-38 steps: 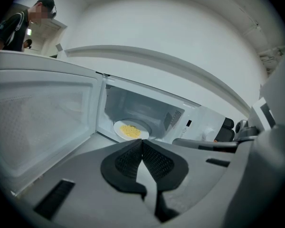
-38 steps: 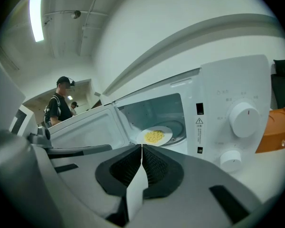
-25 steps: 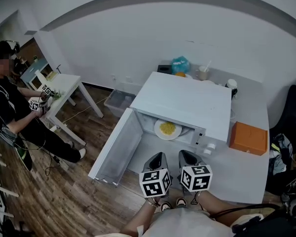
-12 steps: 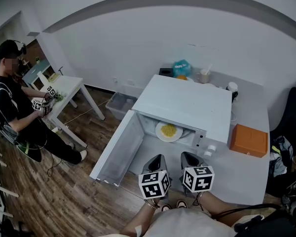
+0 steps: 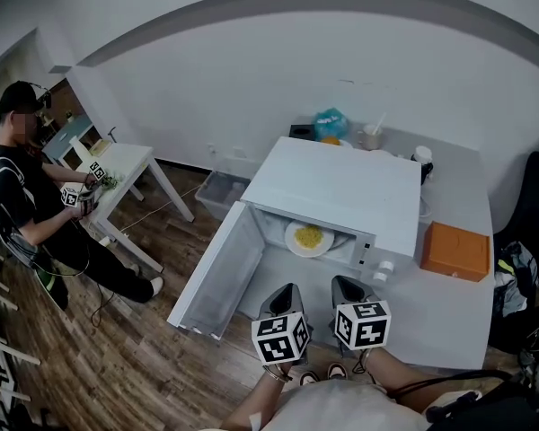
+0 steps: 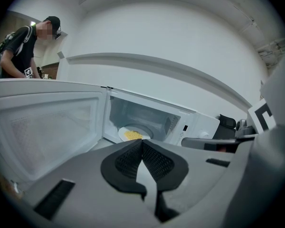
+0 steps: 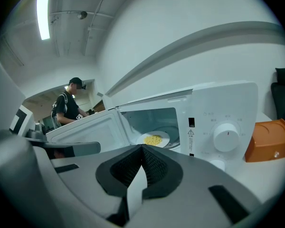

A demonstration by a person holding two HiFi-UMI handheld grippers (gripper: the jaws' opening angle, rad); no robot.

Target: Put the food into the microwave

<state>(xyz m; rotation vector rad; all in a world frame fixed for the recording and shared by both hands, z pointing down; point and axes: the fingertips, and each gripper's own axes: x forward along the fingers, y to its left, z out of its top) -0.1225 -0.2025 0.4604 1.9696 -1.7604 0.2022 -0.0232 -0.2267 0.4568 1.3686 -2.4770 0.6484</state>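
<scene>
A white microwave [image 5: 341,187] stands on the grey table with its door [image 5: 216,272] swung wide open to the left. Inside it lies a white plate [image 5: 308,238] of yellow food [image 6: 132,135], also seen through the opening as the plate [image 7: 153,139]. My left gripper [image 5: 286,294] and right gripper [image 5: 344,289] hover side by side in front of the open cavity, a short way back from it. Both are shut with nothing between their pads. The left gripper [image 6: 142,144] and the right gripper [image 7: 142,150] each show their jaws meeting at the tips.
An orange box [image 5: 454,250] lies right of the microwave. Behind it sit a blue bag [image 5: 330,120] and a cup [image 5: 371,135]. A person [image 5: 27,196] sits at a small white table [image 5: 126,164] at far left. A clear bin [image 5: 217,189] rests on the wooden floor.
The view has shifted slightly; both grippers stay shut and have drawn back a little from the microwave. The plate rests unmoved inside.
</scene>
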